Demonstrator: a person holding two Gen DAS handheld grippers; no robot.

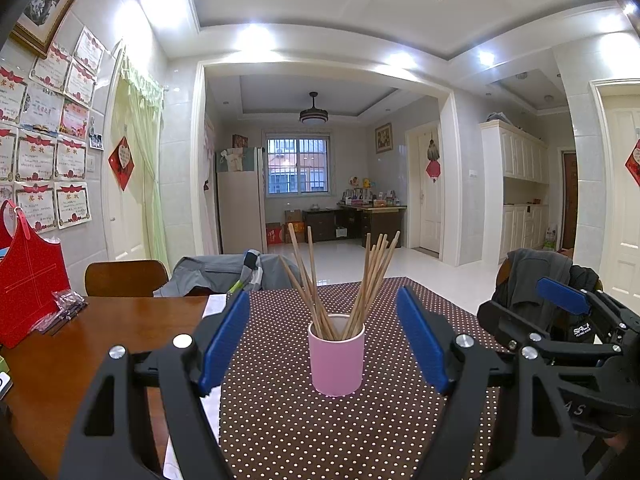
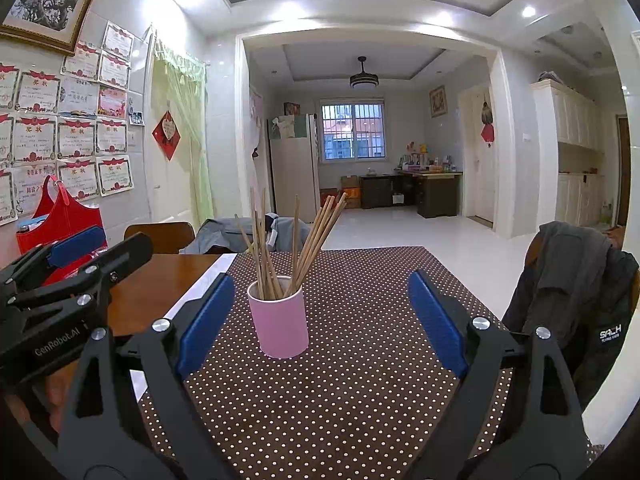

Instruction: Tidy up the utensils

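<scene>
Dotted cloth on wooden table | pink cup upright, chopsticks fanned inside | left gripper wide, empty | right gripper wide, empty

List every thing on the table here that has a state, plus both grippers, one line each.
Left gripper: open, empty, aimed at the cup.
Right gripper: open, empty, cup ahead towards its left finger.
Pink cylindrical cup: upright on the cloth, untouched.
Wooden chopsticks: standing in the cup, fanned out.
Brown polka-dot tablecloth: lying flat over part of the table.
Red felt bag: upright by the wall.
</scene>
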